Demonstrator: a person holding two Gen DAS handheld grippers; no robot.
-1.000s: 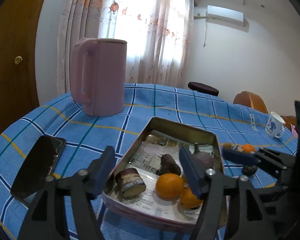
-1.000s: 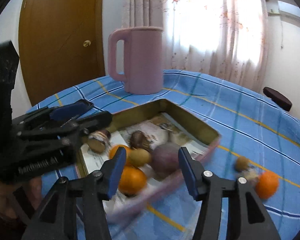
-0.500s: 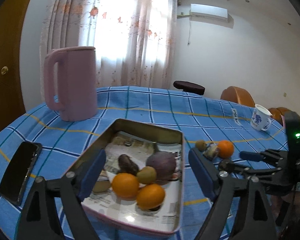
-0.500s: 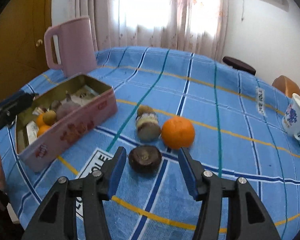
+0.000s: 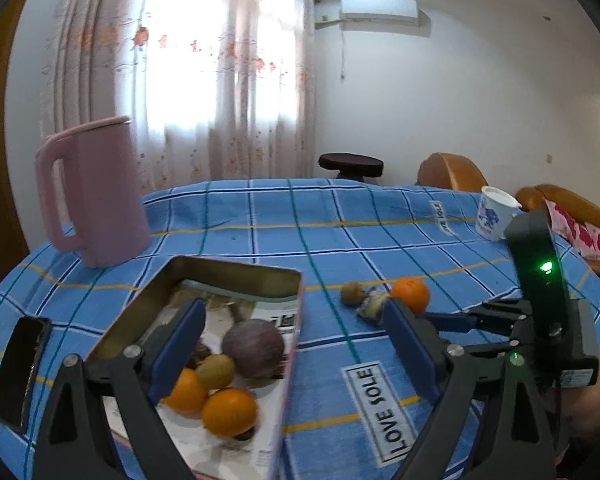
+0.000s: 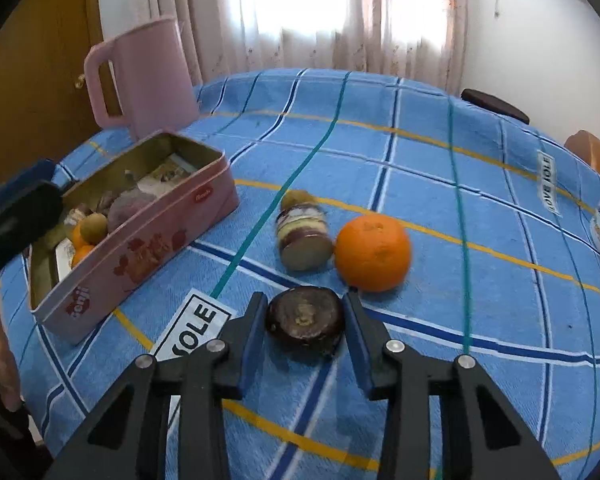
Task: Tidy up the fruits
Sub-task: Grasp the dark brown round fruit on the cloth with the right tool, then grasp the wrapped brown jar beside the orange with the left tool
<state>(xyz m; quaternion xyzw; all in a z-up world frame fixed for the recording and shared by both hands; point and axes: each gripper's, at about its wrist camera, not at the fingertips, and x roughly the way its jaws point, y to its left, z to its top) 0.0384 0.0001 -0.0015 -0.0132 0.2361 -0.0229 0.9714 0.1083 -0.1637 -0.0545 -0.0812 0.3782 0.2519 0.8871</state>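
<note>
A pink tin box (image 6: pixel 140 240) on the blue checked tablecloth holds oranges, a kiwi and a purple fruit; it also shows in the left wrist view (image 5: pixel 236 276). To its right lie an orange (image 6: pixel 372 252), a cut purple-skinned piece (image 6: pixel 304 236) and a kiwi (image 6: pixel 296 198). My right gripper (image 6: pixel 305 334) is open with its fingers on either side of a dark purple fruit (image 6: pixel 305 322) on the cloth. My left gripper (image 5: pixel 296 348) is open and empty above the tin's right edge.
A pink jug (image 5: pixel 92 192) stands behind the tin. A black phone (image 5: pixel 18 364) lies at the left table edge. A white cup (image 5: pixel 494 216) stands at the far right. Chairs and a stool are beyond the table.
My right gripper has moved forward and down so its fingers now flank the dark purple fruit. My left gripper has drifted right, off the tin's middle.
</note>
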